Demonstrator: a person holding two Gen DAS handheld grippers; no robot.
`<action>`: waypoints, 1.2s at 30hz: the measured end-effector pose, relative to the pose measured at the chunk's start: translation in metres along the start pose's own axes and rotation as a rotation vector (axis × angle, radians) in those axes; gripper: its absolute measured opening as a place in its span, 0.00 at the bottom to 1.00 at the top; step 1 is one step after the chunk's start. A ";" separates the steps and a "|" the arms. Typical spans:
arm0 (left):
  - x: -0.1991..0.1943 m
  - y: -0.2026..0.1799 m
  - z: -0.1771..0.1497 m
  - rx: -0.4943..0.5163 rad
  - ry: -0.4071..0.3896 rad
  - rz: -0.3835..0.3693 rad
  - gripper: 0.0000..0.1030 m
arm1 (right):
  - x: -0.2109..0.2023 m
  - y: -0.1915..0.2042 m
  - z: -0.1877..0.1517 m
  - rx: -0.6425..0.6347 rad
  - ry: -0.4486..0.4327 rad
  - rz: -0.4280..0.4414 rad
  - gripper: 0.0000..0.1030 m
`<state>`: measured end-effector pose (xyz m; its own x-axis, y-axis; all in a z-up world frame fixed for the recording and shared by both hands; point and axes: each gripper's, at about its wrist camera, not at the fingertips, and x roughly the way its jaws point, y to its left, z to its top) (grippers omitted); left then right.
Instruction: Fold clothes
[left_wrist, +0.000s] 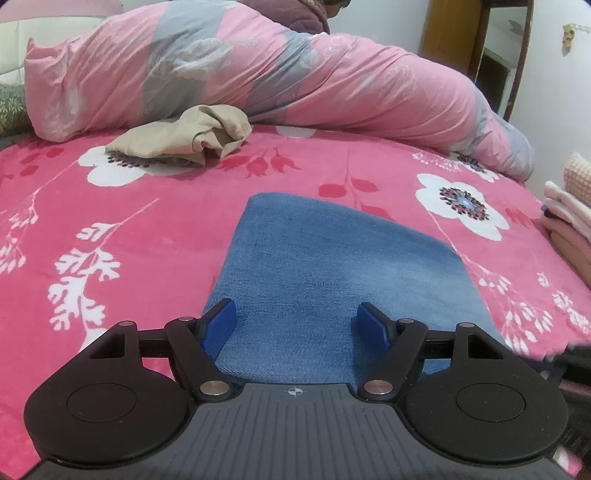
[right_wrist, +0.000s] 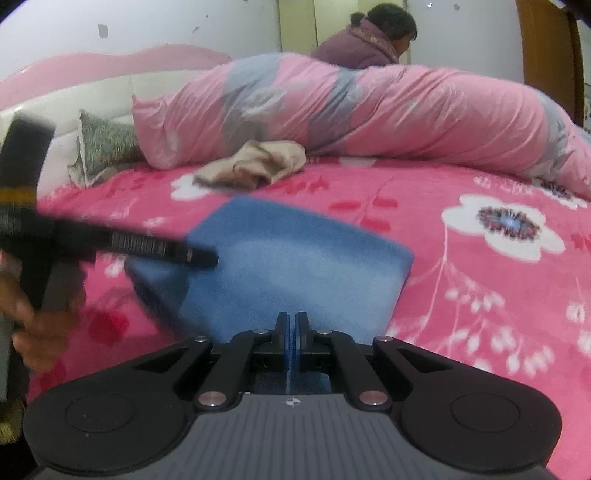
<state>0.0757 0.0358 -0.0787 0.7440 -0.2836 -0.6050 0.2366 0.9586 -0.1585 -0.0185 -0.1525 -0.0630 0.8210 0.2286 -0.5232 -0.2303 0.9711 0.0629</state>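
Left claw (left_wrist: 297, 317) stands wide open over the near edge of the folded jeans (left_wrist: 332, 266), gripping nothing; right claw (right_wrist: 292, 328) is pinched shut at the same near edge, and a sliver of denim seems caught between its pads. Both tilt down toward the bed (left_wrist: 110, 221). If that pinch lifts or drags, the fold could slide open on the plush cover. Far off, a crumpled beige garment (left_wrist: 184, 136) lies unfolded beside the duvet (left_wrist: 258, 74)
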 end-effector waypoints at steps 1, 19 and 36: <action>0.000 0.000 0.000 -0.001 0.000 0.000 0.71 | 0.000 -0.002 0.007 -0.001 -0.016 -0.007 0.02; 0.001 0.004 -0.001 -0.018 0.004 -0.020 0.71 | 0.041 -0.016 0.030 -0.003 0.048 -0.029 0.02; 0.006 0.000 0.008 -0.017 0.066 0.003 0.71 | 0.096 -0.040 0.068 -0.023 0.068 -0.089 0.03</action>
<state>0.0848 0.0342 -0.0761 0.7014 -0.2788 -0.6560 0.2229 0.9600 -0.1696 0.1051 -0.1646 -0.0579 0.8017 0.1354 -0.5822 -0.1703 0.9854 -0.0054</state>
